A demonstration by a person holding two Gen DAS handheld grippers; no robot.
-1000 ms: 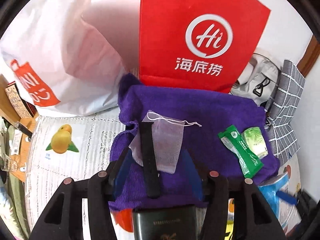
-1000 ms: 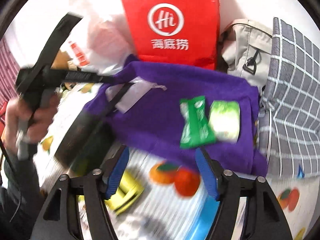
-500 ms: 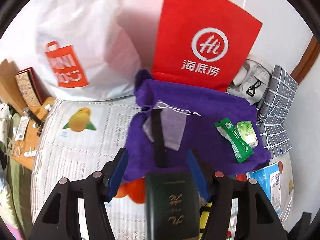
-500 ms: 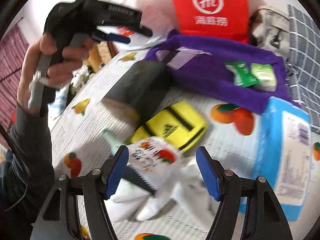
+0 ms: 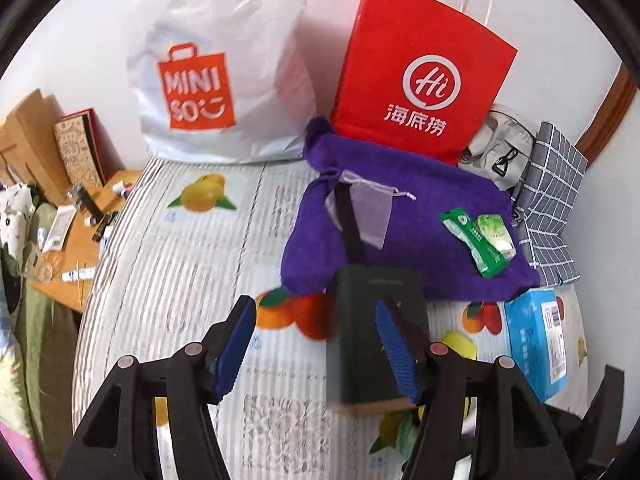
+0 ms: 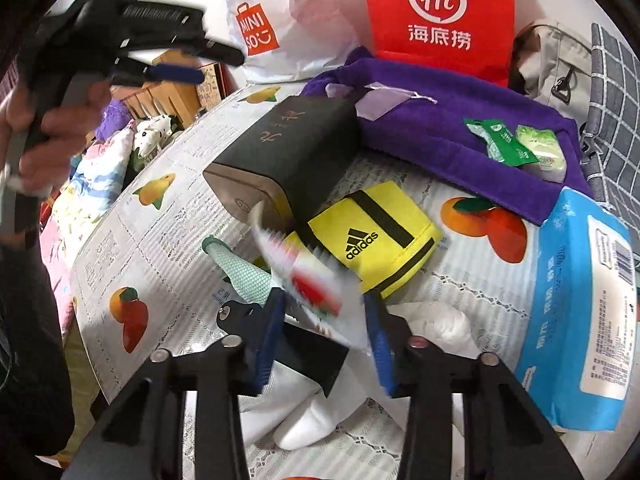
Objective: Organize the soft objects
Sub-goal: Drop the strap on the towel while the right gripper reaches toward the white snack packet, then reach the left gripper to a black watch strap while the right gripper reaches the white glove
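- Right gripper [image 6: 324, 336]: jaws have just been closing; a small white packet w/ red print [image 6: 308, 280] sits between the blue pads, blurred. Can't tell if the pads press it yet.
- Packet looks thin, light, crinkly; prob slippery film. Best taken across its flat middle, not a corner, or it may slide out.
- Under the gripper: white gloves [image 6: 316, 408] on the fruit-print cloth [image 6: 160, 240], limp, fabric-soft; pinch a bunched fold.
- Just beyond: yellow pouch [image 6: 376, 240], padded, holds its shape; grab by an edge.
- Dark green box [image 6: 288, 152] lies tilted behind the pouch, one end on the purple towel [image 6: 440, 120]. Stiff, not a soft item.
- On the towel: green sachets [image 6: 516, 146], sheer drawstring bag [image 6: 380, 102]; both flimsy, very light.
- Blue tissue pack [image 6: 580, 312] at right, bulky, squashy; too wide for a mid grip, prob take an end.
- Left gripper [image 5: 316, 344]: jaws apart, have just been opening, nothing held; the box lies below, behind its right finger.
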